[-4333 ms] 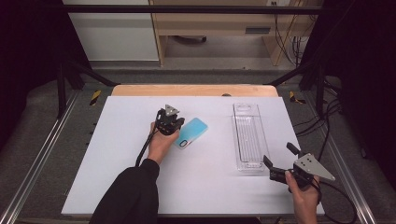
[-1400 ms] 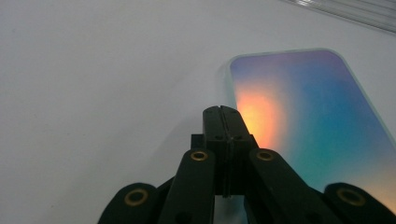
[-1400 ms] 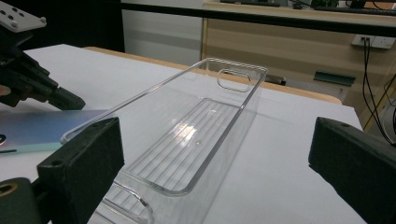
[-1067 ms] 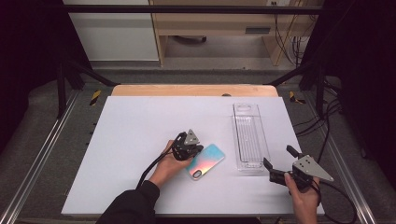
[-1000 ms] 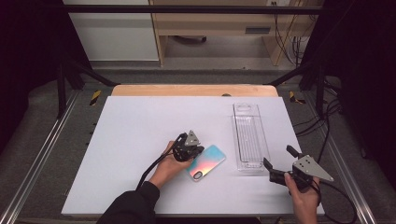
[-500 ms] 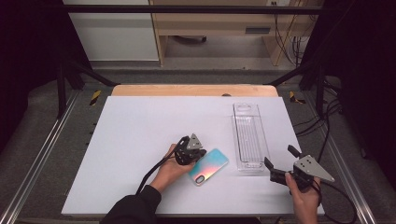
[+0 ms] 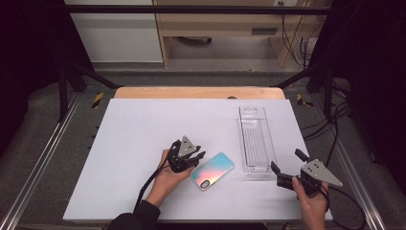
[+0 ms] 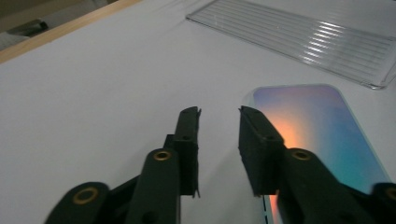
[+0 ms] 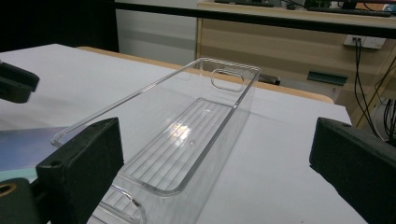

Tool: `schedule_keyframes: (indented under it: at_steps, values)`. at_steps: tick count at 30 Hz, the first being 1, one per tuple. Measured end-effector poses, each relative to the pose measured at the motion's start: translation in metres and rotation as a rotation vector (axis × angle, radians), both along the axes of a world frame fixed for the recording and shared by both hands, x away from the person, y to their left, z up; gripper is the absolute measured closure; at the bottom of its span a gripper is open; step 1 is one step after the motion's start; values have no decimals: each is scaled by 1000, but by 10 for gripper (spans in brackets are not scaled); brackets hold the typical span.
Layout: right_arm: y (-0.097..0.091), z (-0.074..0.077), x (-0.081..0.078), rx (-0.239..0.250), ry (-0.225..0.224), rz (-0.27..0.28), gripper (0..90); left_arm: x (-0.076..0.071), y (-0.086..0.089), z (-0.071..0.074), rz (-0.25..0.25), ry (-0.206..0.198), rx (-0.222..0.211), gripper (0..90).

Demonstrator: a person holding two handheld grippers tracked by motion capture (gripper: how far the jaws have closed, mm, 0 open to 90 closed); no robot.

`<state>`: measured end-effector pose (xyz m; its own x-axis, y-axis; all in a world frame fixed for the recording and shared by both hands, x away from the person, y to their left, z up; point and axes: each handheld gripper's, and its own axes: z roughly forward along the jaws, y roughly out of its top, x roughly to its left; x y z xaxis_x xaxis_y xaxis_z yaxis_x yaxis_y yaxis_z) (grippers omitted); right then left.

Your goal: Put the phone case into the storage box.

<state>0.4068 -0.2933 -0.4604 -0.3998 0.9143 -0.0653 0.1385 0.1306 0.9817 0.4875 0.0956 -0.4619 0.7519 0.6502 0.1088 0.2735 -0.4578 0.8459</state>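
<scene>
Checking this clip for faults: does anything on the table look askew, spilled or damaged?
Nothing damaged or spilled. The phone case lies flat but diagonal beside the straight clear tray, just released by the left gripper, whose jaws have been opening.

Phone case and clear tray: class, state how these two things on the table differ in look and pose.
The phone case is opaque with an iridescent blue-to-orange sheen; the clear tray is see-through with a ribbed floor. The phone case lies flat and thin, slanted on the table; the clear tray has raised walls and runs straight away from the person. Both rest on the table, ungripped.
</scene>
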Motion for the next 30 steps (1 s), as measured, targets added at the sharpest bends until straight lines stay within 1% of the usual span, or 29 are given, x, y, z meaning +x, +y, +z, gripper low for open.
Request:
schedule_keyframes:
  at_steps: [1, 3, 4, 6, 8, 9, 11, 13, 17, 21, 23, 26, 29, 30]
  values:
    - [0, 0, 0, -4, 0, -4, 29, -3, 1, 1, 7, -9, 14, 579]
    - [0, 0, 0, -3, 0, -5, 29, -7, 0, 4, 13, -23, 50, 485]
    - [0, 0, 0, -4, -1, -5, 29, -10, 0, 5, 16, -23, 52, 438]
    - [0, 0, 0, -3, -2, -4, 29, -16, 1, 8, 27, -7, 18, 344]
    - [0, 0, 0, -1, -2, -3, 28, -21, 1, 10, 25, -8, 10, 252]
    - [0, 0, 0, -6, -6, -2, 28, -23, 1, 11, 20, -9, 4, 225]
    - [1, 0, 0, -8, -6, 1, 28, -27, 3, 14, 18, 10, -23, 154]
    - [1, 0, 0, -11, -4, 3, 28, -29, 5, 17, 20, 18, -43, 112]
    - [1, 0, 0, -12, -3, 3, 28, -30, 4, 17, 1, 48, -57, 87]
    - [2, 0, 0, -10, -3, 6, 28, -32, -1, 14, -21, 76, -39, 67]
    - [2, 0, 0, -15, -5, 4, 28, -33, -3, 12, -28, 90, -40, 61]
    - [1, 0, 0, -19, -4, 4, 29, -34, -7, 7, -43, 130, -12, 53]
    - [1, 0, 0, -19, 4, 2, 29, -35, -9, 4, -61, 153, 4, 53]
    - [1, 0, 0, -25, -2, 2, 29, -36, -11, 3, -72, 163, 10, 53]
